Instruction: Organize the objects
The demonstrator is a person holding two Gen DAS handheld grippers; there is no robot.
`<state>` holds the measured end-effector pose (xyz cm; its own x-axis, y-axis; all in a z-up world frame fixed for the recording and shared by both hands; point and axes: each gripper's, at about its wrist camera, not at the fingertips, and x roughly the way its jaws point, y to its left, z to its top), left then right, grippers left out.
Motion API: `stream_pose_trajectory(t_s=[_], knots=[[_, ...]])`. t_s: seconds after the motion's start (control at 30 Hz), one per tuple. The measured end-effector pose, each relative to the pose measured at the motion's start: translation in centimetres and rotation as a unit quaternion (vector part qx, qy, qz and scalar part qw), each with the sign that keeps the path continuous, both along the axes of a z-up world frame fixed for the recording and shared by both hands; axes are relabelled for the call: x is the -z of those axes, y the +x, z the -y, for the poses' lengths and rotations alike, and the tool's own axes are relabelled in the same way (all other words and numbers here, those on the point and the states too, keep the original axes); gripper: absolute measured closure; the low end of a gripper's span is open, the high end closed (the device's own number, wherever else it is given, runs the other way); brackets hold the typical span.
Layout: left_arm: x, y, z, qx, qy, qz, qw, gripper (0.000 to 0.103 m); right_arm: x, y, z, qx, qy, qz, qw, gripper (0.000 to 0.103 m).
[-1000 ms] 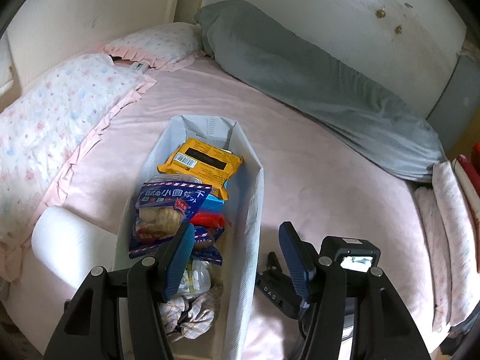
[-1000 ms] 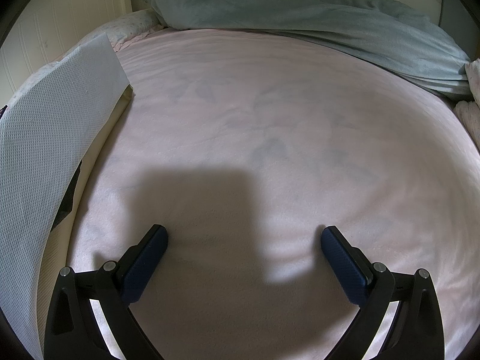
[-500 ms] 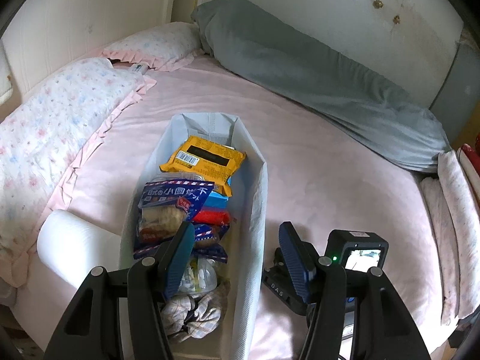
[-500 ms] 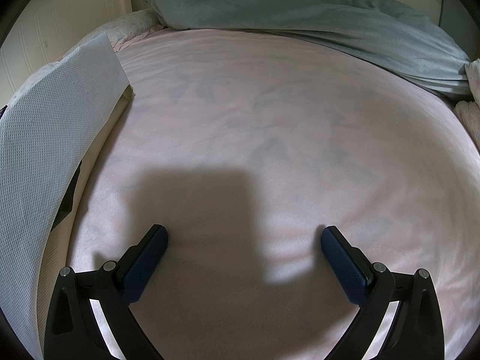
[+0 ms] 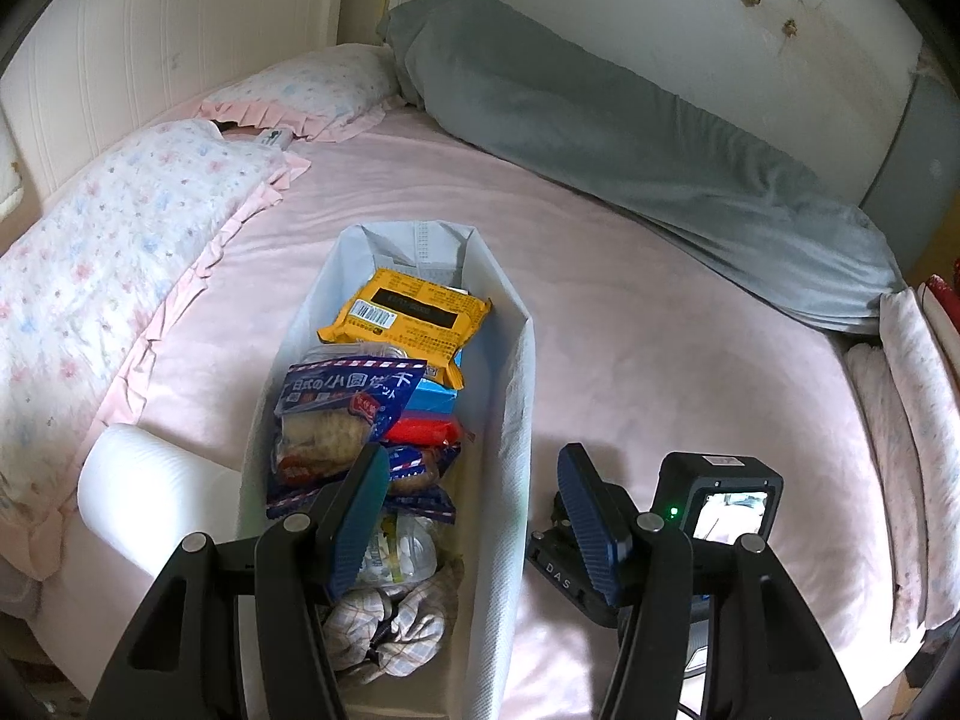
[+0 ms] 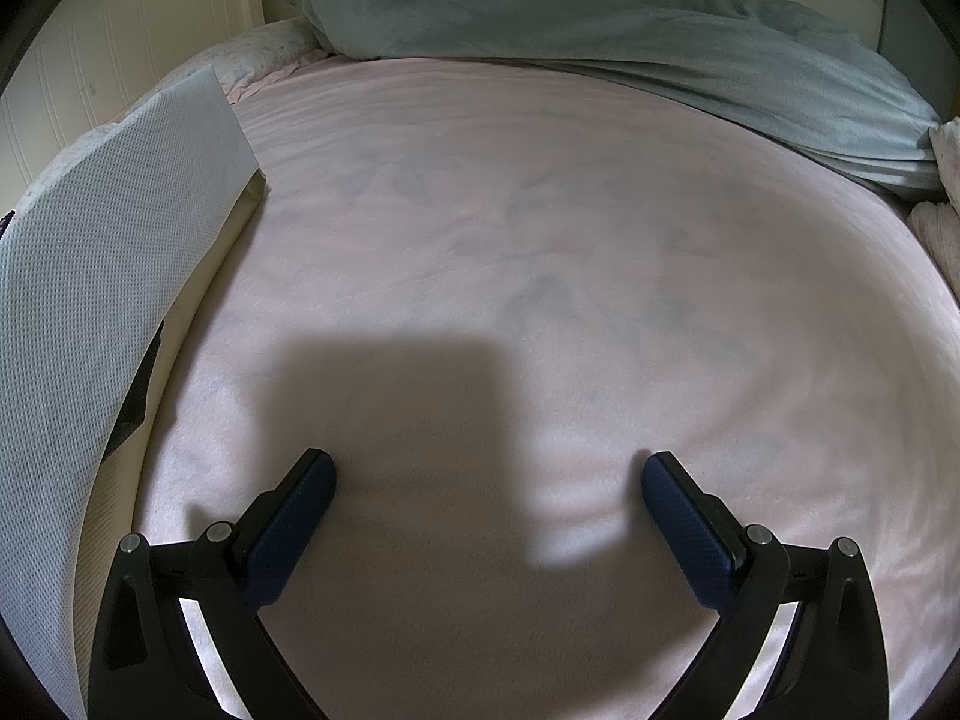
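A long white fabric bin [image 5: 516, 414] lies on the pink bed. It holds an orange snack packet [image 5: 408, 315], a blue biscuit bag [image 5: 342, 414], a red packet [image 5: 423, 429], a clear bag and a checked cloth [image 5: 390, 630]. My left gripper [image 5: 474, 522] is open and empty, raised above the bin's near end. My right gripper [image 6: 489, 516] is open and empty, resting low on the sheet beside the bin's wall [image 6: 120, 276]. Its body also shows in the left wrist view [image 5: 714, 504].
A white roll [image 5: 144, 492] lies left of the bin. Floral pillows [image 5: 120, 228] line the left side. A grey blanket [image 5: 630, 114] runs along the far wall. Folded pink bedding [image 5: 906, 438] lies at the right edge. Bare pink sheet [image 6: 540, 240] spreads ahead of the right gripper.
The left gripper has lifted and drawn back a little, so the bin sits smaller and lower in view. The right gripper has not moved.
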<state>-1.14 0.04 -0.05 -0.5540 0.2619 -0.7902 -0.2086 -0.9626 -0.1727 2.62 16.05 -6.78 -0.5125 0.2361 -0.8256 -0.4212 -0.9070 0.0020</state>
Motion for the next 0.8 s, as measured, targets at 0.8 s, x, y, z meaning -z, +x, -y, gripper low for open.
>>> stream_pose_trajectory(t_s=[0.8], knots=[[-0.31, -0.02, 0.16, -0.005, -0.004, -0.006, 1.0000, 0.046, 0.04, 0.13, -0.17, -0.001, 0.000, 0.000, 1.000, 0.002]])
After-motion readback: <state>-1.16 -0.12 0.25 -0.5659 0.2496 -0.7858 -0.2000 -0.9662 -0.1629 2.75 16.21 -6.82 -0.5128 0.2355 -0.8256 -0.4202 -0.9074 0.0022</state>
